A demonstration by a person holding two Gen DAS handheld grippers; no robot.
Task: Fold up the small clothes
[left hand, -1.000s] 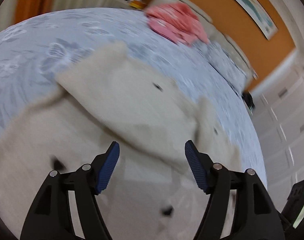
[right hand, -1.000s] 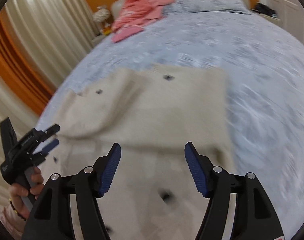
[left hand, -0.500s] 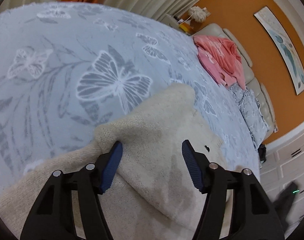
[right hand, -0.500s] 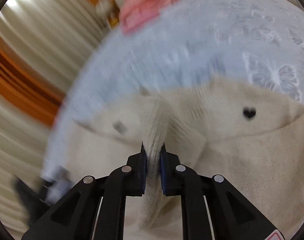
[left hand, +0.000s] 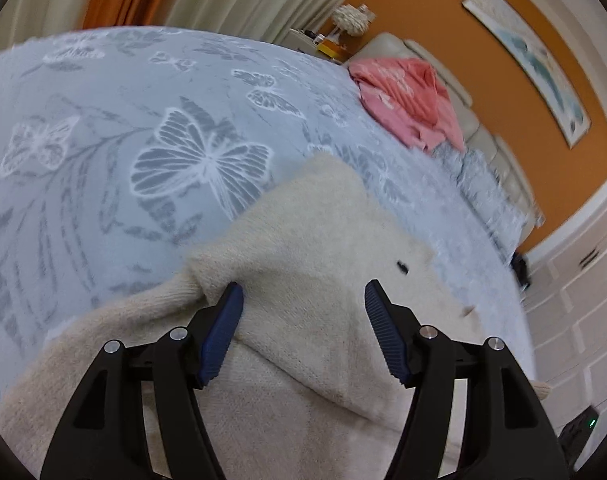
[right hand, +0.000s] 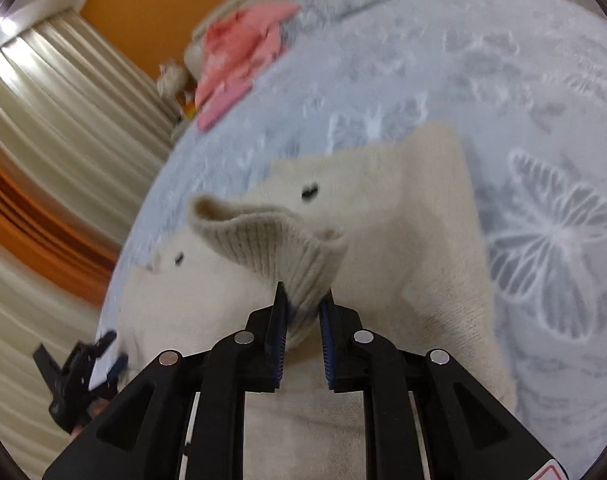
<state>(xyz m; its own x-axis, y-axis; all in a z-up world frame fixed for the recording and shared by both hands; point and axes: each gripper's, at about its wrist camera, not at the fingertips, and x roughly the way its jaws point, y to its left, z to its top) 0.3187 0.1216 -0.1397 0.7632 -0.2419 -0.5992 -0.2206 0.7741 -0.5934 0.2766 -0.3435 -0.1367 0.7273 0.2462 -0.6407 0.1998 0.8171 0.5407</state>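
While the right gripper (right hand: 303,312) is pinching its ribbed cuff (right hand: 271,240), the cream sweater (left hand: 311,240) is lying ahead. The left gripper (left hand: 303,320) is hovering spread above a fold.

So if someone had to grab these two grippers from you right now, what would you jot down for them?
Right gripper: shut on the ribbed cuff of the cream sweater, lifted off it.
Left gripper: open, over the sweater's folded part, holding nothing.
The sweater lies on the butterfly bedspread; pink clothes wait near the headboard.
Done: one part folded over.
Left: lay this sleeve across, finish folding.
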